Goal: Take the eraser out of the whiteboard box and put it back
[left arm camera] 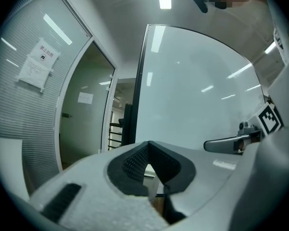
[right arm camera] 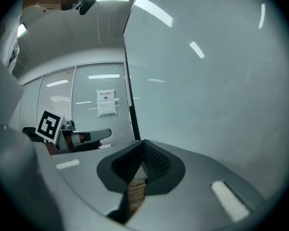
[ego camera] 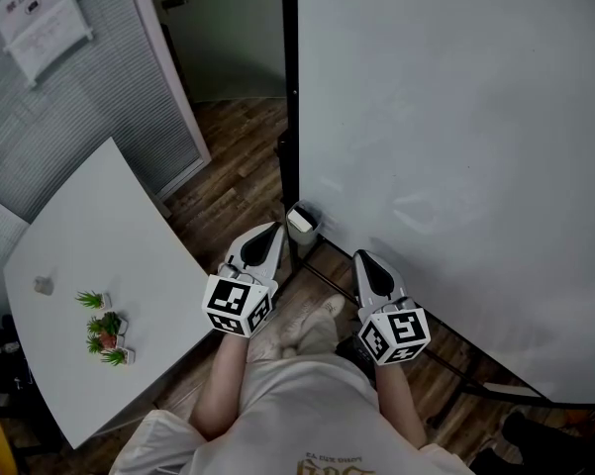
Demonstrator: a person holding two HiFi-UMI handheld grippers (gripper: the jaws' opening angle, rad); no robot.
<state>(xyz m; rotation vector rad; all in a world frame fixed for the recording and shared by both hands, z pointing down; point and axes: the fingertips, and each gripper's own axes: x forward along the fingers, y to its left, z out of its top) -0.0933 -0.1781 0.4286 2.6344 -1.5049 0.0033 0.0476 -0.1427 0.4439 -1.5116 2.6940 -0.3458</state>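
Your left gripper (ego camera: 274, 230) and right gripper (ego camera: 362, 256) are both closed tight, holding nothing. The whiteboard box (ego camera: 311, 234) sits at the whiteboard (ego camera: 455, 146) lower corner, just beyond your left gripper, something pale inside it.

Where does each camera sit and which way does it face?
Head view: on the person's head, steeply down at whiteboard, box; shows forearms, left tongs, right tongs.
Left gripper view: on left tongs, level along shut jaws toward whiteboard's edge; right tongs at right.
Right gripper view: on right tongs, along shut jaws at whiteboard; left tongs at left.
Shared: whiteboard in all.
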